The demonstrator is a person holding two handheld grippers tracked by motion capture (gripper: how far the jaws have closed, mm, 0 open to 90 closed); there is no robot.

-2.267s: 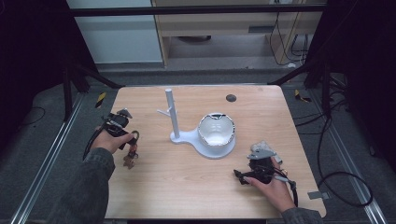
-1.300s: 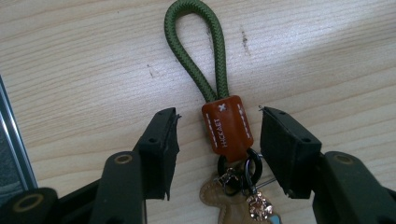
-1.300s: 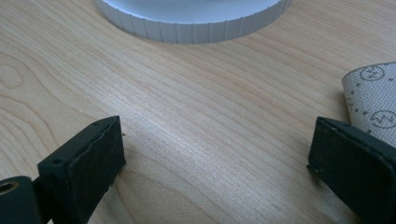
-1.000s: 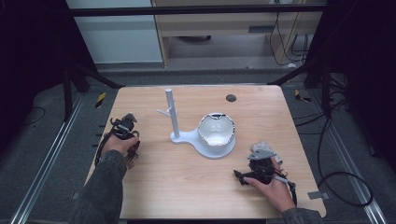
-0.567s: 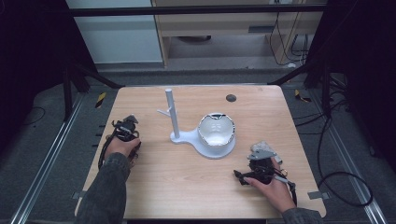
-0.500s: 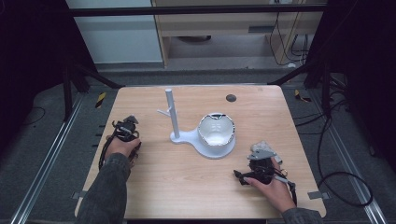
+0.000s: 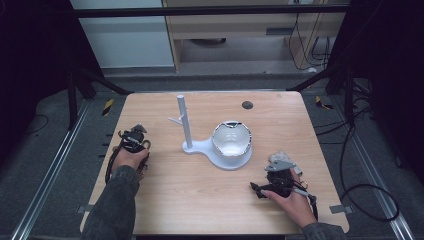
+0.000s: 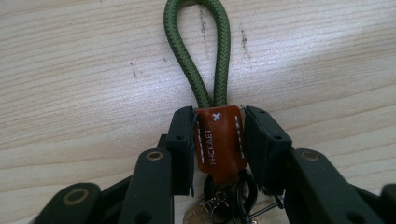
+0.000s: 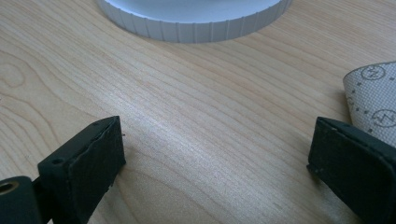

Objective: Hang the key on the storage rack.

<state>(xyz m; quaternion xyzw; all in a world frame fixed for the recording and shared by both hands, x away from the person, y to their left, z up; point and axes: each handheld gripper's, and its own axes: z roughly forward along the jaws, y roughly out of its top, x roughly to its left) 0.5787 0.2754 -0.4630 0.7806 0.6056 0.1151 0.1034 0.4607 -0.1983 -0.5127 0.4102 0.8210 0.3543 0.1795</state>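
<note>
At the left of the high view, the left gripper (image 7: 134, 145) rests low on the wooden table (image 7: 200, 200), held by a sleeved hand. Its own view shows the two black fingers (image 8: 181, 149) pressed against both sides of a brown leather tab (image 8: 218, 140) on a keychain; they have just been closing, and the tab now sits between them. A green cord loop (image 8: 198, 51) runs from the tab toward the top of that frame, lying flat on the wood, and dark metal rings (image 8: 229, 198) hang at the tab's lower end.

Toward the middle of the high view stands a white stand (image 7: 192, 145) with an upright post and a small side peg (image 7: 176, 120), joined to a round white bowl (image 7: 231, 141).

At the lower right, the right gripper (image 7: 260, 190) lies on the table with its fingers (image 9: 84, 163) spread wide and nothing between them; a patterned pale cloth (image 9: 373, 98) sits just beside one.

To do the lift well, the grip should probably stay firm and centred on the leather, rising straight so the loop hangs free and open, ready for the peg. A pinch too near the tab's edge could let it slip.
</note>
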